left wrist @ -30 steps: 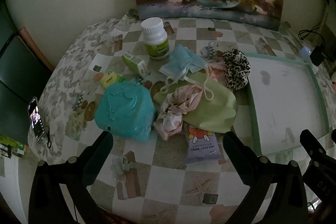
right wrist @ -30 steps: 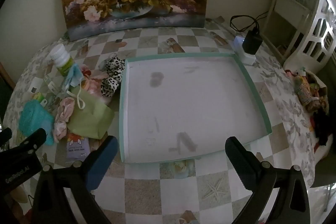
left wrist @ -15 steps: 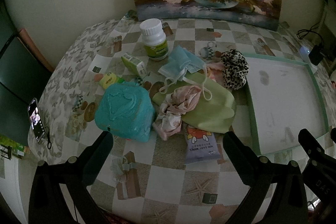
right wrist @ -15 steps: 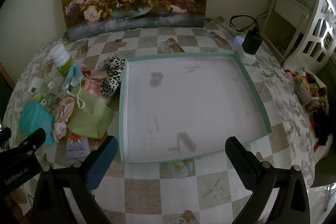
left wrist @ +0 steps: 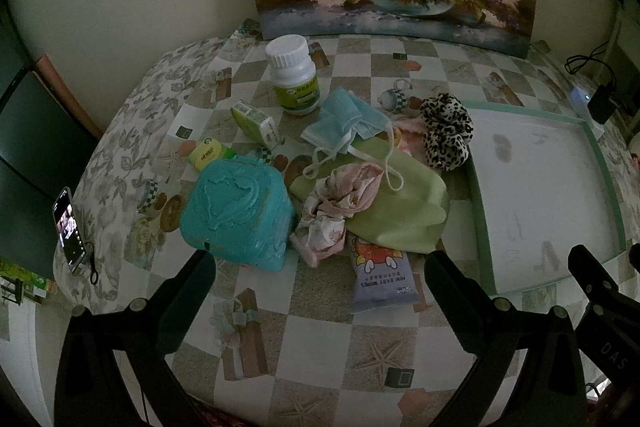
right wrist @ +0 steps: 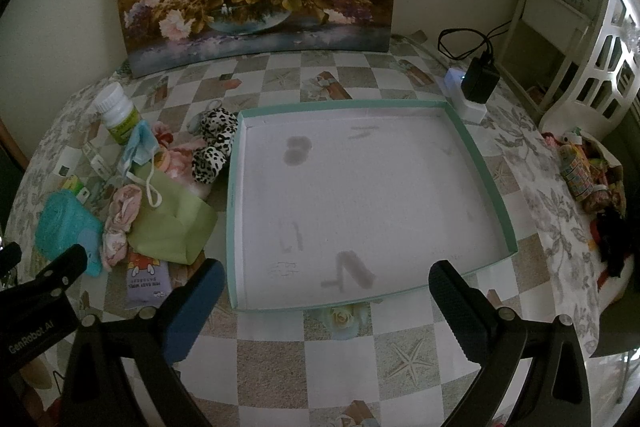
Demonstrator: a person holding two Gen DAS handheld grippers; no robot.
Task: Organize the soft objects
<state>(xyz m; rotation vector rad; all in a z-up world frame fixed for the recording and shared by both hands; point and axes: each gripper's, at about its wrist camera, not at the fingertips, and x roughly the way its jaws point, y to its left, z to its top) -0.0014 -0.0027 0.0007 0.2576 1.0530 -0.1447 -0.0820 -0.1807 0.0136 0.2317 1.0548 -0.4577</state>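
Both grippers hang spread wide, holding nothing: the left gripper above the checked tablecloth, the right gripper over the near rim of the tray. Just ahead of the left one lie the wipes pack, pink cloth, green pouch, face mask and leopard scrunchie.

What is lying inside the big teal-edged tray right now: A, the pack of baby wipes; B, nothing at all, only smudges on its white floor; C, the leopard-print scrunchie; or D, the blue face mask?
B: the teal-edged tray holds no objects, only grey smudges, while the leopard-print scrunchie, blue face mask and pack of baby wipes all lie on the tablecloth to its left.
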